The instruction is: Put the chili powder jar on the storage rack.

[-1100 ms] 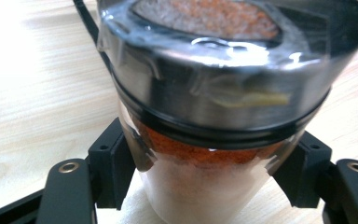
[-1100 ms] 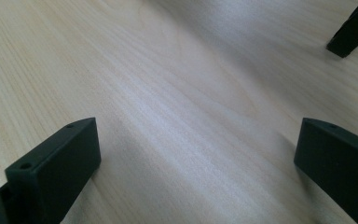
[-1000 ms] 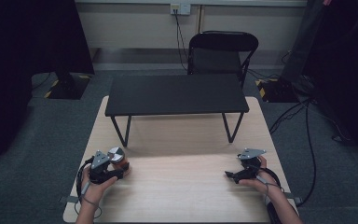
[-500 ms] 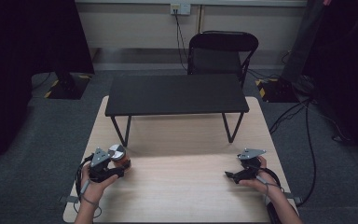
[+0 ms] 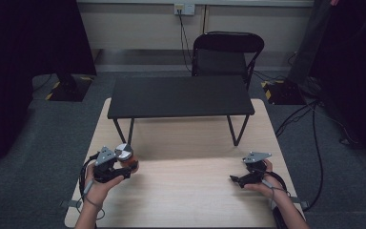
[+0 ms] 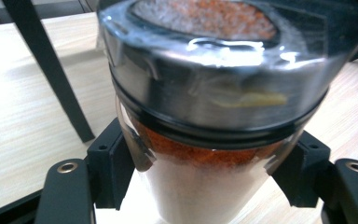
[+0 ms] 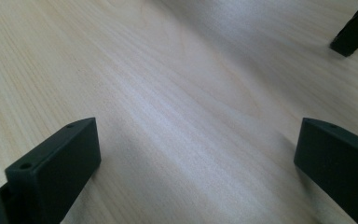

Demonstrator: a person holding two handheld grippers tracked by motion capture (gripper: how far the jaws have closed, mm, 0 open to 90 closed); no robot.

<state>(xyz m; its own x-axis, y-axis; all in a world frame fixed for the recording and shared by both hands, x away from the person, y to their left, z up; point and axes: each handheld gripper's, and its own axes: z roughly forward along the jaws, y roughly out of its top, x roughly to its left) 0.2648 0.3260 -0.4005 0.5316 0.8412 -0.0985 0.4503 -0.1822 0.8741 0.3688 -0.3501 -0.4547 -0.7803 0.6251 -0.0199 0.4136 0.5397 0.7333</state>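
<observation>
Left gripper (image 5: 124, 167): clamped on jar (image 6: 205, 116) of orange powder, metal lid, held at table's (image 5: 186, 191) near-left, before black stand (image 5: 181, 95). Right gripper (image 7: 196, 158): jaws wide apart, nothing between them, low over bare wood at near-right.

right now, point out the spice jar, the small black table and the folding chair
spice jar (image 6: 205, 116), left gripper view, on its metal lid band
small black table (image 5: 181, 95), high view, middle of its top
folding chair (image 5: 221, 62), high view, on its seat
</observation>
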